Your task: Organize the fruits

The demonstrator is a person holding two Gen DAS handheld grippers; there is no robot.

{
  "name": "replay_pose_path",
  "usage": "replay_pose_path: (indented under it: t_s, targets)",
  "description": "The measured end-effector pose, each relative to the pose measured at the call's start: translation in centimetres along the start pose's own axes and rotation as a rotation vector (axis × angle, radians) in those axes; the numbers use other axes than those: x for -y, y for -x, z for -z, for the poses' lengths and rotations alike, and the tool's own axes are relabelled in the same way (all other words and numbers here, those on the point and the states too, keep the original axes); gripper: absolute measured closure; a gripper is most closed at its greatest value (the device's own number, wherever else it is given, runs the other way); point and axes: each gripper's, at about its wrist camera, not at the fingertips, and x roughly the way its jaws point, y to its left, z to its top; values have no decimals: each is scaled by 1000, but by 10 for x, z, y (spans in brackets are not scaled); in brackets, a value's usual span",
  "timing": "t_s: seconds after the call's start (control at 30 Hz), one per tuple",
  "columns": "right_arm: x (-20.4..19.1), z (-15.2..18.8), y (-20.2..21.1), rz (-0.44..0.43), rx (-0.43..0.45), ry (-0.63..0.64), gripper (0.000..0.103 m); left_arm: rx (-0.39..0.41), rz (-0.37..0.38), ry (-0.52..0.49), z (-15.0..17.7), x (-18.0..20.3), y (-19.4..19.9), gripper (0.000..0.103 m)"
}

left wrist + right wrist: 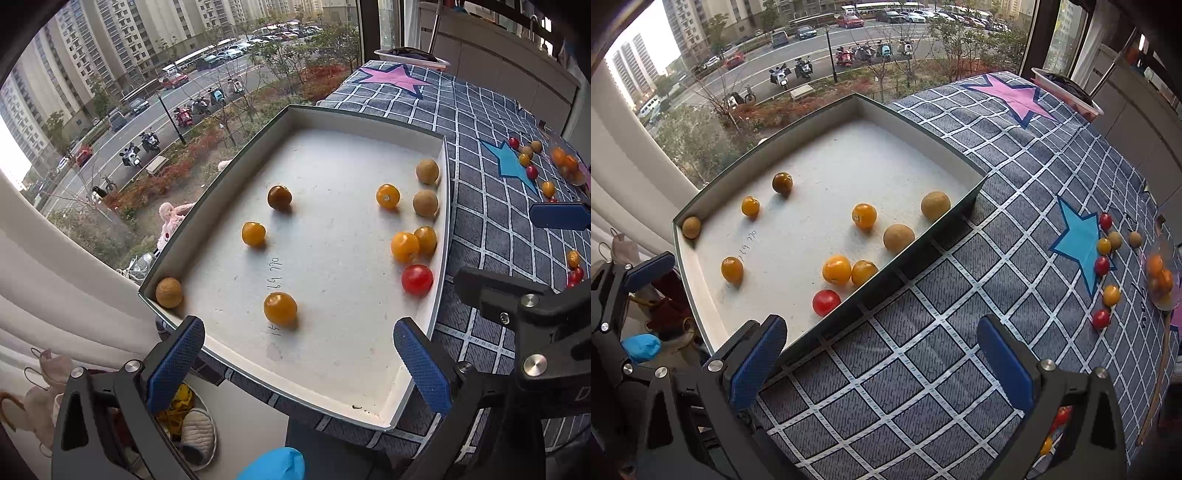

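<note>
Ten small fruits lie in the shallow box (441,236); a loose cluster of fruits (1106,266) waits on the checked cloth (923,350) over the bench. Judged mid-sort: next, a pick from that cluster. Left claw (297,360) and right claw (882,363) both gape wide, empty.

The left gripper (299,365) hangs over the near edge of the tray (445,206), jaws spread wide and empty, its blue pads (175,363) angled toward the tray floor. The right gripper (882,363) is also wide open and holds nothing; it sits just right of the tray's near right corner, above the cloth, with its left pad (757,363) beside the tray wall.
</note>
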Motion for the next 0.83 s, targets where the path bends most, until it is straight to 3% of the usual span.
replay_pose_path:
  t_s: [0.6, 0.83]
  targets:
    - [-6, 0, 2, 11, 7, 24, 0, -2, 26, 14, 1, -1, 0, 0]
    - [-8, 2, 2, 14, 9, 31, 0, 38, 30, -1, 2, 0, 5, 0]
